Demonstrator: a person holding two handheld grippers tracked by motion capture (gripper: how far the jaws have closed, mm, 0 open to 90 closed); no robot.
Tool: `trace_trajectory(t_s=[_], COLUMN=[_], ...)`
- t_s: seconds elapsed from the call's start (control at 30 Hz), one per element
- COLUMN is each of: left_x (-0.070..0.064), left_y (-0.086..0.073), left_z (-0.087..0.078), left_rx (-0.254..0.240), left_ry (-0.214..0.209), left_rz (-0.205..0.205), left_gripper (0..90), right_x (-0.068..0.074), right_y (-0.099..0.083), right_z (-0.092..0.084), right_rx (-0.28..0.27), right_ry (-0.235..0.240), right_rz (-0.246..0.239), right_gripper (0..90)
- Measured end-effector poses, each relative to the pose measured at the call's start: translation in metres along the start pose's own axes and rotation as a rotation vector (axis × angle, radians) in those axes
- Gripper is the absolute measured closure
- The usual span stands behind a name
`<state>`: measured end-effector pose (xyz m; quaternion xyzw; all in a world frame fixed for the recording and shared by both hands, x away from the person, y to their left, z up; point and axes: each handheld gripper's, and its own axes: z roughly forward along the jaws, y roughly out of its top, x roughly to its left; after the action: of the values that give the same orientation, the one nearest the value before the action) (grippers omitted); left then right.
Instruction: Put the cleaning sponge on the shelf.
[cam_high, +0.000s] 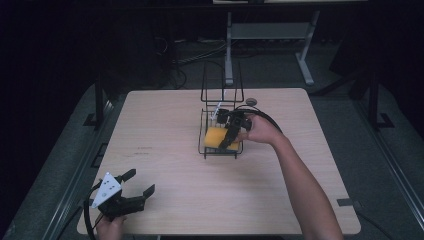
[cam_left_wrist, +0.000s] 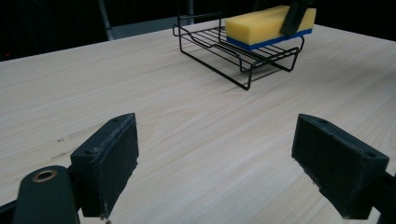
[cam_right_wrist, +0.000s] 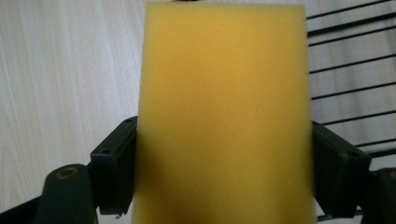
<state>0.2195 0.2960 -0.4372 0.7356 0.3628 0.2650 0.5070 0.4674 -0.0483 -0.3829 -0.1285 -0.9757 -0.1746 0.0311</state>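
A yellow sponge (cam_high: 216, 137) with a blue underside is gripped across its width by the right tongs (cam_high: 231, 136), both jaws being pressed against its long sides, probably so that it can be guided flat. The sponge is seen at the near end of the black wire rack (cam_high: 206, 121), resting on or just above the wires; full contact cannot be told. The left tongs (cam_high: 134, 186) are held wide apart and empty, low over the tabletop (cam_high: 165, 175) near its front left corner, apparently kept clear of the work.
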Motion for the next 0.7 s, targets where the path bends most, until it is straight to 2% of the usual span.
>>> trace_trajectory(t_s=[0.13,0.33,0.43,0.67,0.7], left_x=[0.000,0.001,0.001,0.001,0.001], left_y=[0.000,0.000,0.000,0.000,0.000], left_z=[-0.001,-0.001,0.000,-0.001,0.000], left_rx=[-0.002,-0.001,-0.001,-0.001,-0.006], left_ry=[-0.001,-0.002,-0.001,-0.001,-0.002], left_rz=[-0.001,-0.002,-0.003,-0.001,-0.007], left_gripper=[14.0,14.0,14.0,14.0,14.0], right_x=[-0.006,-0.011,-0.012,-0.012,-0.013], right_y=[0.000,0.000,0.001,0.001,0.000], right_z=[0.006,0.016,0.019,0.025,0.025], right_rx=[-0.006,0.013,0.019,0.021,0.002], right_ry=[0.006,-0.014,-0.040,-0.033,-0.034], right_rz=[0.012,0.021,0.014,0.023,0.021], right_gripper=[21.6,21.6,21.5,21.4,21.2])
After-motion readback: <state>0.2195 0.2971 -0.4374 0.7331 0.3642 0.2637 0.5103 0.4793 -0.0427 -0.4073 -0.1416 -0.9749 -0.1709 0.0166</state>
